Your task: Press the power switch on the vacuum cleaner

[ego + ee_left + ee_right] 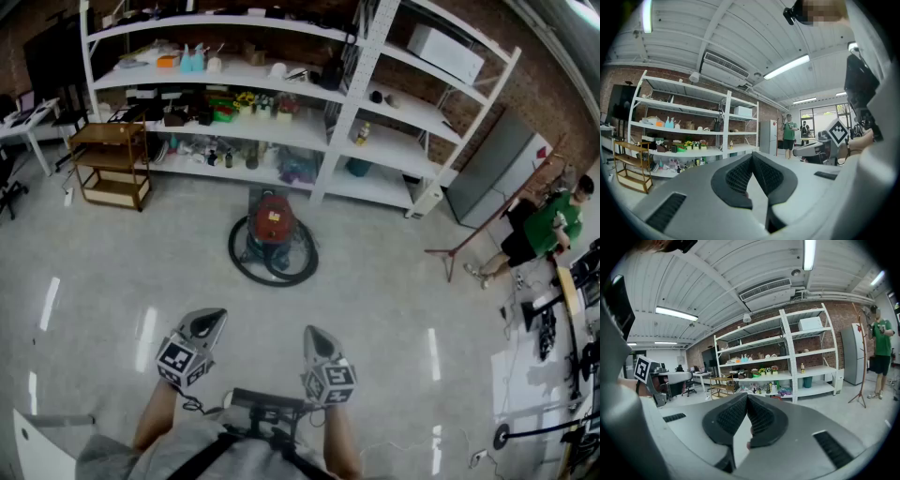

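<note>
- Two tools held low: left hand-held gripper (210, 321) and right hand-held gripper (315, 336); red vacuum cleaner (273, 225) on the floor (112, 272) well ahead, before the shelves (281, 141).
- Left gripper view: jaws together, empty.
- Right gripper view: jaws together, empty.

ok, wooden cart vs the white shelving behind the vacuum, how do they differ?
The wooden cart is brown and low; the white shelving is tall and much wider. The cart's tiers look nearly bare; the shelving is crowded with small items. Both are open-tiered and stand on the floor.
</note>
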Demonstrator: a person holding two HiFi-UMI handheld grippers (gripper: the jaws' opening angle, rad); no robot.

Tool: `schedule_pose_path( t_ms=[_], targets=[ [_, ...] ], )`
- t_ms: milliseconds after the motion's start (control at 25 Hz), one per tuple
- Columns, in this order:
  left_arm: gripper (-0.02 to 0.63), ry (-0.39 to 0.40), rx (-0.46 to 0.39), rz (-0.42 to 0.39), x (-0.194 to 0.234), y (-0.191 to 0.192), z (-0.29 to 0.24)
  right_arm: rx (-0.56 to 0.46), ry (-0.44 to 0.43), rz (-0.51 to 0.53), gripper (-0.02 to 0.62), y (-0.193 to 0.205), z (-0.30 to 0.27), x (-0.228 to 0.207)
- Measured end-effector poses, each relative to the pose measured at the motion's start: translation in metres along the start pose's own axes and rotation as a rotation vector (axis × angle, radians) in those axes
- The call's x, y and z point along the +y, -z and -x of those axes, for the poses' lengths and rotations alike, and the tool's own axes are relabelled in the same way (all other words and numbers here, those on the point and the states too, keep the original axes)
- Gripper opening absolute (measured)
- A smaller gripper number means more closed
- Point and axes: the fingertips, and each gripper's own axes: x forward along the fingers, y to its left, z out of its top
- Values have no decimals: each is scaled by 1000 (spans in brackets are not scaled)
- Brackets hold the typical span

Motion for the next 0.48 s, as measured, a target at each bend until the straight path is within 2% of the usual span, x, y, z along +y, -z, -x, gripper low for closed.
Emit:
schedule_pose_path(
  t_ms=[480],
  targets=[
    [8, -11, -13, 13, 40, -5, 16, -3, 7, -2, 2, -15, -18, 24]
  ],
)
